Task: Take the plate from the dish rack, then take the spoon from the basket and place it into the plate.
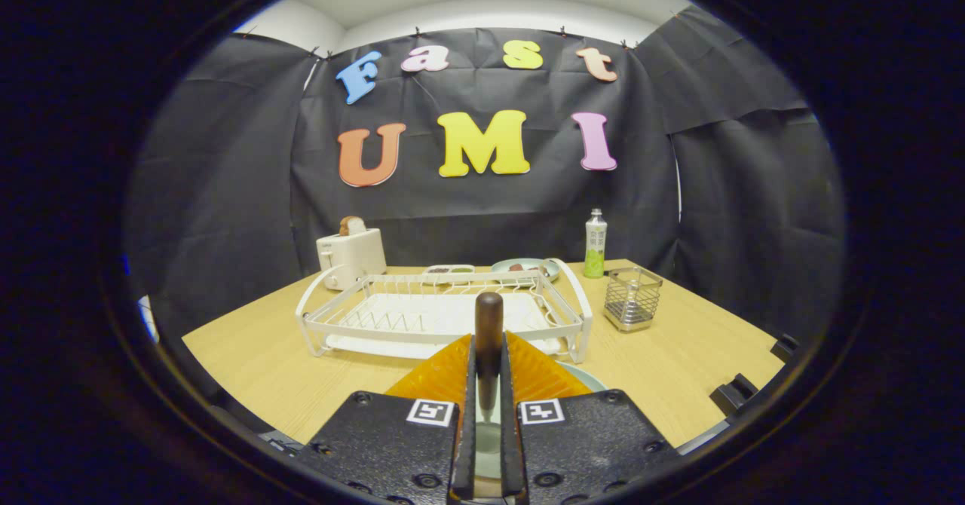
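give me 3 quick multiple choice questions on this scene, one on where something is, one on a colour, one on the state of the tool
1. Where is the wire basket?
A. inside the dish rack
B. on the table beside the dish rack, near the bottle
C. on top of the toaster

2. What colour is the dish rack?
A. white
B. red
C. black

3. What is the tool doing?
A. open over the basket
B. shut on the toaster
C. shut on the spoon

Answers:
1 B: the basket stands on the table next to the rack, in front of the bottle.
2 A: its frame and tray are white.
3 C: both fingers press the spoon, whose dark handle sticks up between them, above the plate.
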The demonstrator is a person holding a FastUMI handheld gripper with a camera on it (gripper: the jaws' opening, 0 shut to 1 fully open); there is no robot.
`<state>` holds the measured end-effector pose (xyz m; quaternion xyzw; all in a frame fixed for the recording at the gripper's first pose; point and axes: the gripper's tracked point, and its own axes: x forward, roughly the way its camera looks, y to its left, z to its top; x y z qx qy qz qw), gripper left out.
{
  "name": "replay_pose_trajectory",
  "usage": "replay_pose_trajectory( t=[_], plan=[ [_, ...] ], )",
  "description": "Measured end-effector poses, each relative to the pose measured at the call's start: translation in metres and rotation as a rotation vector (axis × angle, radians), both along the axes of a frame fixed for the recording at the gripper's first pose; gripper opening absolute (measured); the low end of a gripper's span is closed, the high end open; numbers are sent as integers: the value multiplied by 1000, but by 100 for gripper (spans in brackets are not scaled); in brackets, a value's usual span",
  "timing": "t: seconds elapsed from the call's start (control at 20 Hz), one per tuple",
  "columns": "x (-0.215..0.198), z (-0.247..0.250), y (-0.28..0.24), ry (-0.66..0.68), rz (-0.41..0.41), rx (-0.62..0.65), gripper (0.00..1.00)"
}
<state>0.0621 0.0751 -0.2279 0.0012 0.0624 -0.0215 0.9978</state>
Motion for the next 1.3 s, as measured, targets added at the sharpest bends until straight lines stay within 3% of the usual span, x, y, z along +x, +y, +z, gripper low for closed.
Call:
replay_pose_trajectory(
  t=[0.15,0.3,0.35,0.55,0.8,1.3],
  plan=[
    [-7,6,-7,-12,11,6,20],
    [-20,19,-5,-48,79,-5,26],
    [-20,23,-3,-62,103,-12,41],
    [-30,25,-19,-47,63,-96,95],
    [-40,29,-20,-13,72,-90,99],
    [-77,77,-31,-111,43,-53,100]
  ],
)
